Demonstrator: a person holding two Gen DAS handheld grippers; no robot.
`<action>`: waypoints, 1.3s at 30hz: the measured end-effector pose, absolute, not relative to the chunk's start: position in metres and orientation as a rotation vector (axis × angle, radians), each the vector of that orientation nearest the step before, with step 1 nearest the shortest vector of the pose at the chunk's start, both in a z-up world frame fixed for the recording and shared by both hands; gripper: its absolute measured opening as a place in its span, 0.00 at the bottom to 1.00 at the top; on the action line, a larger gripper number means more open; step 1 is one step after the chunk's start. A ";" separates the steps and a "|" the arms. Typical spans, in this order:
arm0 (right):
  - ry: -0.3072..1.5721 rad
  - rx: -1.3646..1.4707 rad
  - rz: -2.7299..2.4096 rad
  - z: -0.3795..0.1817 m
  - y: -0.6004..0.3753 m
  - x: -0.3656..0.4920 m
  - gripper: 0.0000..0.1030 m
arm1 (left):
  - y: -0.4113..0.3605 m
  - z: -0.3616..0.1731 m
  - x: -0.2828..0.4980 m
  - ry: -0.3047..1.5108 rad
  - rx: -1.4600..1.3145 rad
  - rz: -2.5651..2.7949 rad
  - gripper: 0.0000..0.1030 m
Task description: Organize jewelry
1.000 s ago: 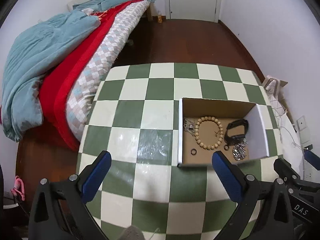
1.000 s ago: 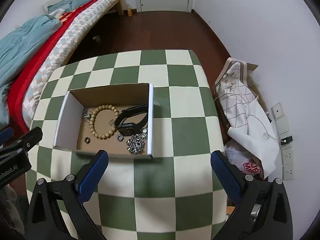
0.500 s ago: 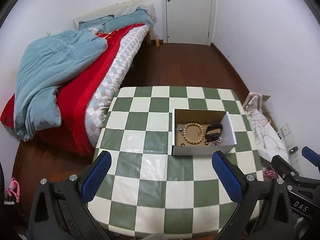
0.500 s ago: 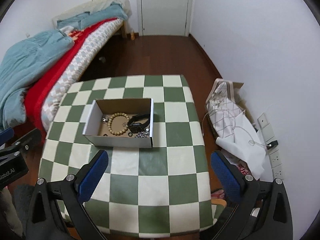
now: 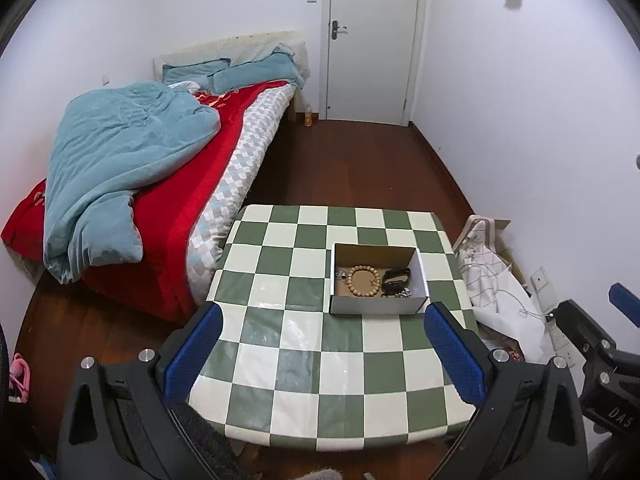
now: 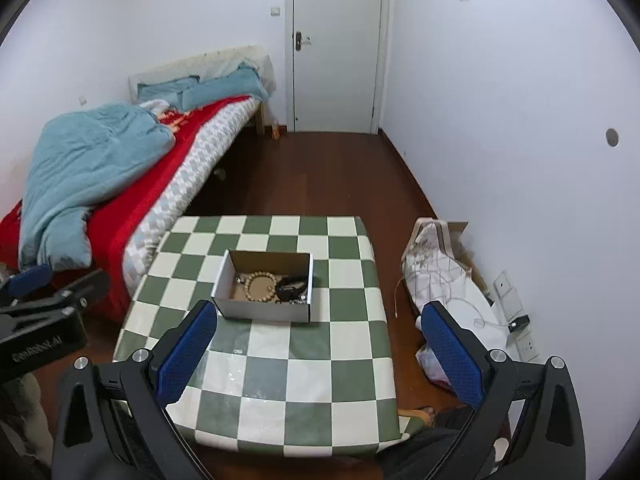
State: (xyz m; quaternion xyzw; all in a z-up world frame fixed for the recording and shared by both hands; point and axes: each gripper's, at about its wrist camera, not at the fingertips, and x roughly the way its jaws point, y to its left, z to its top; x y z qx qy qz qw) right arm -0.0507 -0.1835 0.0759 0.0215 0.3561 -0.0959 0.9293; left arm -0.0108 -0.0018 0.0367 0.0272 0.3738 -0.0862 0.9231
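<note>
An open cardboard box (image 5: 376,306) (image 6: 262,309) stands on the green-and-white checkered table (image 5: 320,360) (image 6: 280,368). Inside lie a wooden bead bracelet (image 5: 363,281) (image 6: 261,286), a black band (image 5: 396,278) (image 6: 292,283), and small silvery pieces (image 5: 402,293) (image 6: 298,300). My left gripper (image 5: 324,344) is open and empty, high above the table's near side, well back from the box. My right gripper (image 6: 318,344) is open and empty, likewise raised and apart from the box.
A bed with red sheet and blue duvet (image 5: 128,168) (image 6: 88,176) stands left of the table. A white door (image 5: 370,40) is at the back. White bags and cables (image 5: 492,280) (image 6: 444,280) lie by the right wall with sockets (image 6: 508,292). A foot (image 6: 418,414) shows below the table.
Both grippers have pulled up and back from the box; the table and box look much smaller and more of the room shows. Both jaws stayed open.
</note>
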 end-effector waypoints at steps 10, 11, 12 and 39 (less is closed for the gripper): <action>0.719 0.062 -0.176 0.095 -0.173 -0.088 1.00 | 0.004 0.053 -0.044 0.757 0.057 -0.209 1.00; 0.722 0.061 -0.176 0.095 -0.173 -0.089 1.00 | 0.003 0.053 -0.045 0.758 0.058 -0.211 1.00; 0.724 0.062 -0.174 0.095 -0.173 -0.090 1.00 | 0.003 0.053 -0.045 0.759 0.058 -0.212 1.00; 0.828 0.027 -0.267 0.050 -0.199 0.027 1.00 | -0.022 0.022 0.051 0.824 0.077 -0.097 1.00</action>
